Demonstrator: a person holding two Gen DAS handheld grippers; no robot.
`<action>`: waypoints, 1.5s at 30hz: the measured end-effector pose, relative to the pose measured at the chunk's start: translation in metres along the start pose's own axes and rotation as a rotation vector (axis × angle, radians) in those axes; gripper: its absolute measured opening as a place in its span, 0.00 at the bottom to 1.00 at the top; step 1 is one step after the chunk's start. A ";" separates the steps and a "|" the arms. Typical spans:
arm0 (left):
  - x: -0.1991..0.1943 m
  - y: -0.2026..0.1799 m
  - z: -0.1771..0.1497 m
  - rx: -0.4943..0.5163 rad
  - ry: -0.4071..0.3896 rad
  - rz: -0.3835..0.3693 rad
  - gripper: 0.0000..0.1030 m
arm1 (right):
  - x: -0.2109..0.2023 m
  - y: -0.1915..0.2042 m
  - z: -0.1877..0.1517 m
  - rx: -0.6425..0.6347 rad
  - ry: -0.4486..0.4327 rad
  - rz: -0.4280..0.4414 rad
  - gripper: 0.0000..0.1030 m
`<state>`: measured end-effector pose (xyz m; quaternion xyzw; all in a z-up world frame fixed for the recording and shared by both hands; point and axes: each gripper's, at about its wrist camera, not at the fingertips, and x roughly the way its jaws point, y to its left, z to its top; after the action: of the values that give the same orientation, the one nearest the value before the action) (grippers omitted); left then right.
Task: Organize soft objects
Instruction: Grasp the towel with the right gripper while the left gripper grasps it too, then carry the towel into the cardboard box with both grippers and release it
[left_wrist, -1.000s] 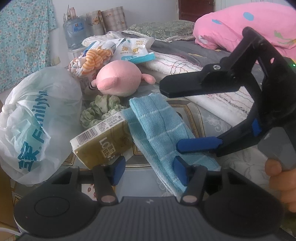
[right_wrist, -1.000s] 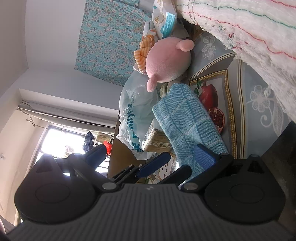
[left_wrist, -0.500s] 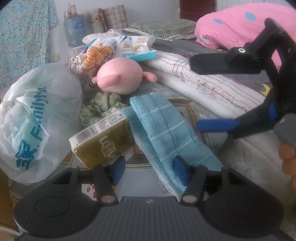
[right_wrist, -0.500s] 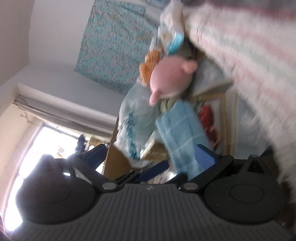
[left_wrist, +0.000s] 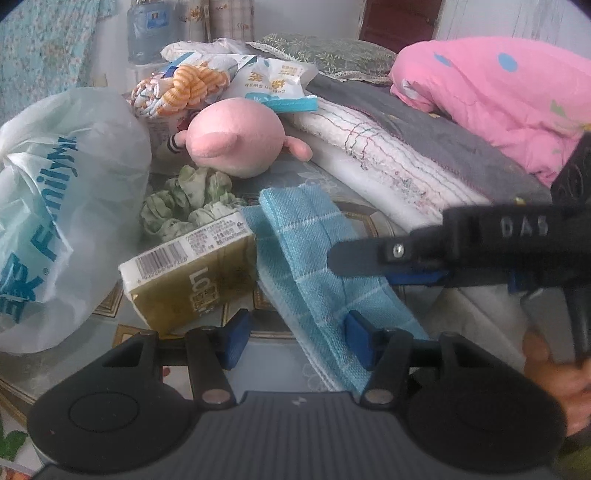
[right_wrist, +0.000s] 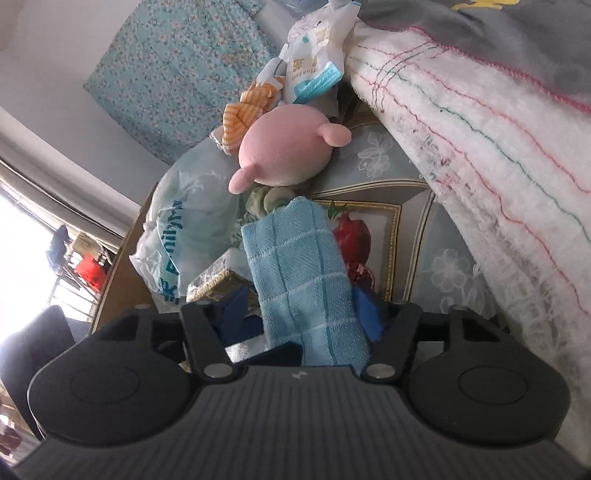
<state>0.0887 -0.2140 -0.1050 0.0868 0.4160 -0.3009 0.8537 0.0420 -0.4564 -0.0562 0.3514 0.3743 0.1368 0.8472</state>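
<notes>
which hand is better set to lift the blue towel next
Right. The right gripper already has the near end of the blue towel between its closing jaws. The left gripper has only the towel's edge by one finger, with the tissue pack crowding its other side.

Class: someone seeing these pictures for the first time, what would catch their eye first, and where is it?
Probably the round pink plush toy, lying behind the green scrunchie. Next, the folded blue cloth across the middle of the table, between the closing jaws of the right gripper. A pink spotted quilt fills the upper right.
</notes>
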 end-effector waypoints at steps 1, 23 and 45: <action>0.001 0.000 0.001 -0.004 0.000 -0.008 0.57 | -0.001 -0.002 0.000 0.006 -0.001 0.001 0.51; -0.007 -0.026 0.009 0.020 -0.060 -0.007 0.18 | -0.022 -0.019 -0.019 0.091 -0.067 0.088 0.22; -0.170 0.016 0.023 -0.020 -0.375 0.336 0.18 | -0.005 0.155 0.029 -0.223 -0.028 0.418 0.22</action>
<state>0.0328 -0.1346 0.0378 0.0891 0.2331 -0.1615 0.9548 0.0647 -0.3625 0.0682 0.3273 0.2639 0.3451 0.8391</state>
